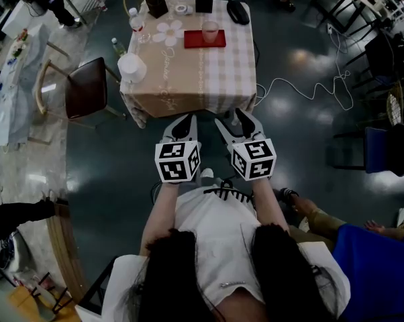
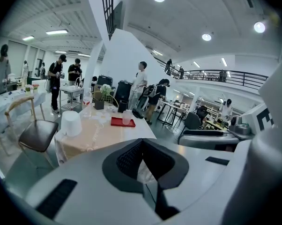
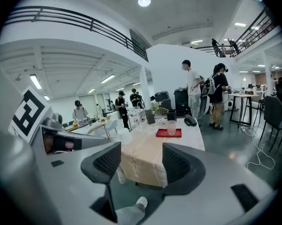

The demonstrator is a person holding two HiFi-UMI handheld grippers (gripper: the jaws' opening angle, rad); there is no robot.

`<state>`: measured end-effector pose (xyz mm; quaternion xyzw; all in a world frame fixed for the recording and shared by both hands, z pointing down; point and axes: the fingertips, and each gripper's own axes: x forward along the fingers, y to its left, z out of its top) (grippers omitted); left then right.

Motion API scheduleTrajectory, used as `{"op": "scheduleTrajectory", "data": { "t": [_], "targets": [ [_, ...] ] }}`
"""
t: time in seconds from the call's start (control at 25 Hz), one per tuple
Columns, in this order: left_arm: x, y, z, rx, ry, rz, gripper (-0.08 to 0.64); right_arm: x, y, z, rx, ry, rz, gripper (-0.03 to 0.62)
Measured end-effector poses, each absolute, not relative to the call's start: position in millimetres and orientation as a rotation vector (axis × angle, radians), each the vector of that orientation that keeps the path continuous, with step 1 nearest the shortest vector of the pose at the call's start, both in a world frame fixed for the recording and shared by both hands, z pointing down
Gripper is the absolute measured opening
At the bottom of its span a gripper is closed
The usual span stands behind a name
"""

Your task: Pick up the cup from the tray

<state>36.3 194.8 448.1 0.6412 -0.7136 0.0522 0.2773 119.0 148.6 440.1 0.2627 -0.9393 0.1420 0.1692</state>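
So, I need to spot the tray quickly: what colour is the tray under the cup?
Red; the tray shows best in the head view.

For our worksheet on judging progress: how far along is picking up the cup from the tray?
Done: nothing yet; the cup stands on the red tray on the table. In hand: the left gripper, jaws together, and the right gripper, jaws apart and empty, sit short of the table. Left: reach in, grip the cup, lift it.
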Motion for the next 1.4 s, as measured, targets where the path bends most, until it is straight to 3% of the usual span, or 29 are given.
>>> {"op": "scheduleTrajectory", "data": {
  "t": [0.48,1.4],
  "targets": [
    [4,135,448,1.728,-1.916,0.143,0.008,95,95,442,0.746,-2.658,0.365,0.311],
    [-93,9,443,1.795,-1.87,0.227,0.008,2,-27,446,0.844,-2.588,0.399,0.365]
  ]
}}
